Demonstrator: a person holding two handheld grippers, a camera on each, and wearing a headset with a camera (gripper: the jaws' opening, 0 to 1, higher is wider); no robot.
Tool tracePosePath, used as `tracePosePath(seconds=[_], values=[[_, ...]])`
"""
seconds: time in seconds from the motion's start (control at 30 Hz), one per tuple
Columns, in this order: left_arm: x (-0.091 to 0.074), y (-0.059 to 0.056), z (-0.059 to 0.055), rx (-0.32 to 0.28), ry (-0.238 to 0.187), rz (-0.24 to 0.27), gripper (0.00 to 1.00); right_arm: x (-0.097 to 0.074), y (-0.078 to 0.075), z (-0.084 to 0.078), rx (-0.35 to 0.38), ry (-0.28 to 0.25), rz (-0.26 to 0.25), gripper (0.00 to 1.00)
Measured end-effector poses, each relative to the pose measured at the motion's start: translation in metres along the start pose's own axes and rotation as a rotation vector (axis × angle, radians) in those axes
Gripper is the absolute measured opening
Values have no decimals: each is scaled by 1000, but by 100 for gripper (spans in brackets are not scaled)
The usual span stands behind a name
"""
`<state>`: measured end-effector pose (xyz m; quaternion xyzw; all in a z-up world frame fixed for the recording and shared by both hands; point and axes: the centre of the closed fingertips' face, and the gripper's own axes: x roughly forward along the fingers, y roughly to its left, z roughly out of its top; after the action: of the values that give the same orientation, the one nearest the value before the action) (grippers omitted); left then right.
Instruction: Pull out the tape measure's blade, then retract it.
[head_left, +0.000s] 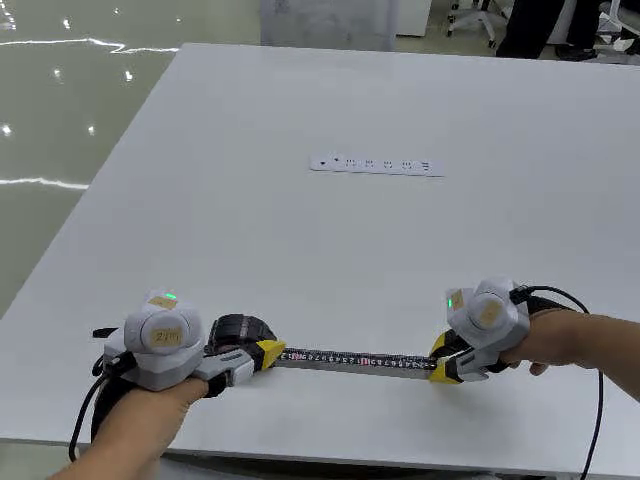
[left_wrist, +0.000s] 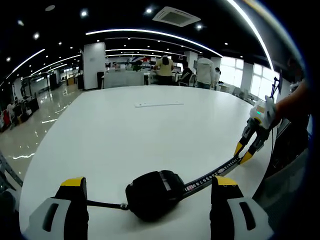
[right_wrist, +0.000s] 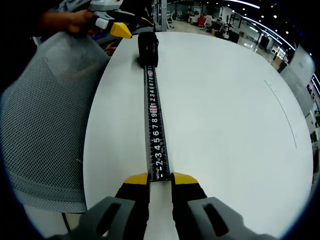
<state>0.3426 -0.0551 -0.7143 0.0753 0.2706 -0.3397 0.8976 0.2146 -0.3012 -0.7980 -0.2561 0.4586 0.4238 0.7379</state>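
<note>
Right at the near edge of the white table (head_left: 300, 230), the right gripper (right_wrist: 160, 178) has its yellow-tipped jaws pressed together on the end of the blade (right_wrist: 155, 125), pinching it flat against the tabletop. The blade is out, numbers up, running straight along the near edge to the black tape measure case (left_wrist: 155, 194). The case sits on the table between the jaws of the left gripper (left_wrist: 150, 182), and those jaws are spread wide, one on each side of the case and touching neither side. A thin black strap (left_wrist: 105, 204) trails from the case toward one of the left jaws. In the right gripper view, a grey mesh chair back (right_wrist: 45, 125) stands just off the table edge beside the blade. Farther out, a white power strip (head_left: 375, 165) lies flat around the middle of the table, well apart from both grippers. Beyond the far edge there is a glossy floor (head_left: 60, 120), and people (left_wrist: 165, 66) stand in the distance.
</note>
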Motion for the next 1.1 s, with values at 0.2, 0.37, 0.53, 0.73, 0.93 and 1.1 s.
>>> tracePosePath(seconds=[0.2,0.37,0.53,0.73,0.93,1.1], values=[[3,-1,-3,-48,19,-4,100,1,-1,0,-35,27,11,15],[4,-2,-2,-72,14,1,100,2,0,2,-56,80,11,14],[10,-6,-2,-72,19,14,99,1,0,0,-11,107,7,14],[15,-3,-8,-75,35,31,93,1,1,0,13,115,-4,14],[19,5,-17,-148,65,94,82,2,2,0,0,119,-11,14],[24,-4,-15,-118,59,69,64,2,1,1,22,116,-14,14]])
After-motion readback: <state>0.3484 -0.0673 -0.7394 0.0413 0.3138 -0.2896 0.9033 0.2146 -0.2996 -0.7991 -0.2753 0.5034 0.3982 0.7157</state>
